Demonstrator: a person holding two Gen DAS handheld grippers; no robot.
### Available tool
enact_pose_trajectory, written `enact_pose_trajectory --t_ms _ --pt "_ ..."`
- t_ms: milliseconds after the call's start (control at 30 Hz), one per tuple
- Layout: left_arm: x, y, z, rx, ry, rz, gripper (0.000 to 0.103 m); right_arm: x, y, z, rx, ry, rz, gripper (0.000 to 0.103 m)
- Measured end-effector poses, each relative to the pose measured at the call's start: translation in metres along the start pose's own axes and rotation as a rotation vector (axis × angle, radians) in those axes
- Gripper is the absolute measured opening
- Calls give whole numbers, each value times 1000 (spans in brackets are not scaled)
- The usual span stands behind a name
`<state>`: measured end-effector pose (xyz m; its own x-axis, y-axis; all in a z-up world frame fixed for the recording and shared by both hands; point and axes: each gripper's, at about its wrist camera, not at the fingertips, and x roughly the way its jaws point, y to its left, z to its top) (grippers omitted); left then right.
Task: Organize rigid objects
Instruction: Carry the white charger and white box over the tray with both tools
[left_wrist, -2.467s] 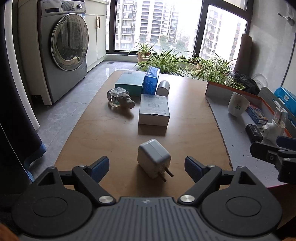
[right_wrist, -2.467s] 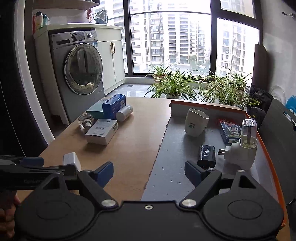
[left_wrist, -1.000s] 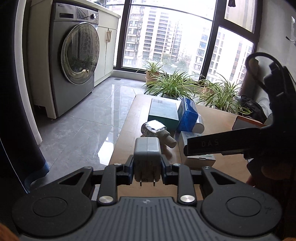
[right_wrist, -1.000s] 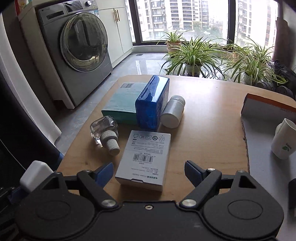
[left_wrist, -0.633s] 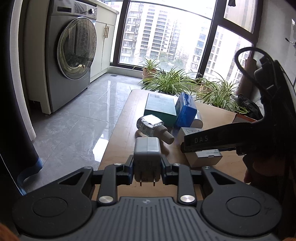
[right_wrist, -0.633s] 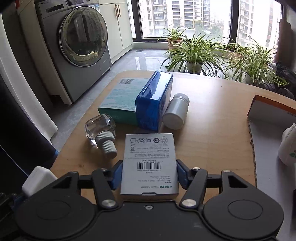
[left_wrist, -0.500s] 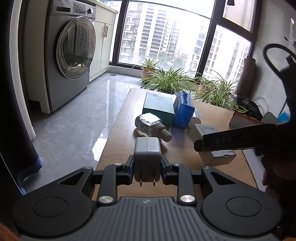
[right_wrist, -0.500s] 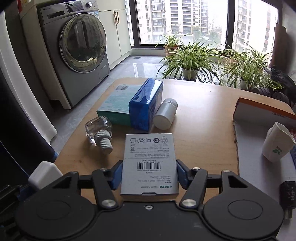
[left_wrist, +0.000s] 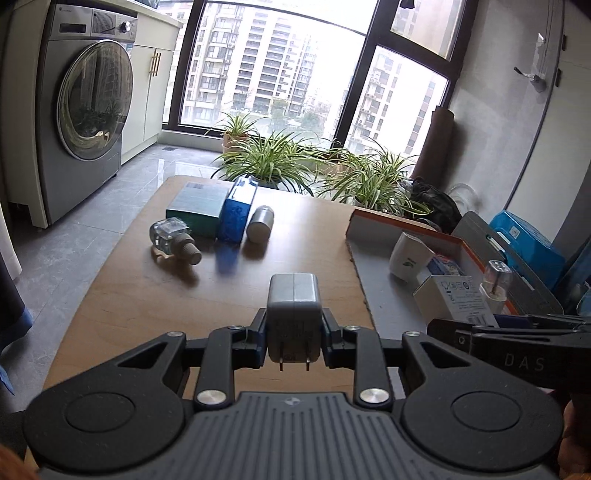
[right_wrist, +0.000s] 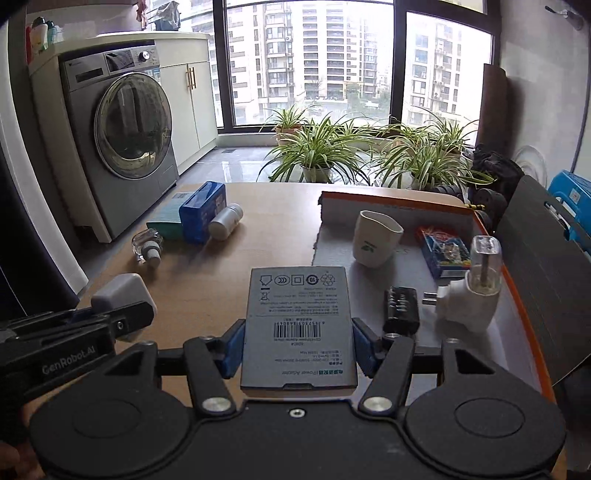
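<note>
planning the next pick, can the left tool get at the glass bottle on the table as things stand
Probably not yet: the left tool is shut on the grey plug adapter, so no jaw is free. The path over the table to the glass bottle looks clear.

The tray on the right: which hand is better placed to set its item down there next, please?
Probably the right. The right gripper, shut on the white box, sits at the tray edge; the left gripper, clamping the charger, is over bare table.
</note>
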<state>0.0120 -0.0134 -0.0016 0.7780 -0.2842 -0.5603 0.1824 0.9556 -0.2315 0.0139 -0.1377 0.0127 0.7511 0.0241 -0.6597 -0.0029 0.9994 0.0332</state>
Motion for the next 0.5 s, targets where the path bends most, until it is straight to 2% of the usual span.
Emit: enact_pose_trajectory --t_ms 233,500 --pt "7 -47 -3 23 30 -41 29 -26 -56 -21 57 -23 -76 71" --pt "20 -109 -1 99 40 -102 29 -41 -108 -26 126 -71 -130 71"
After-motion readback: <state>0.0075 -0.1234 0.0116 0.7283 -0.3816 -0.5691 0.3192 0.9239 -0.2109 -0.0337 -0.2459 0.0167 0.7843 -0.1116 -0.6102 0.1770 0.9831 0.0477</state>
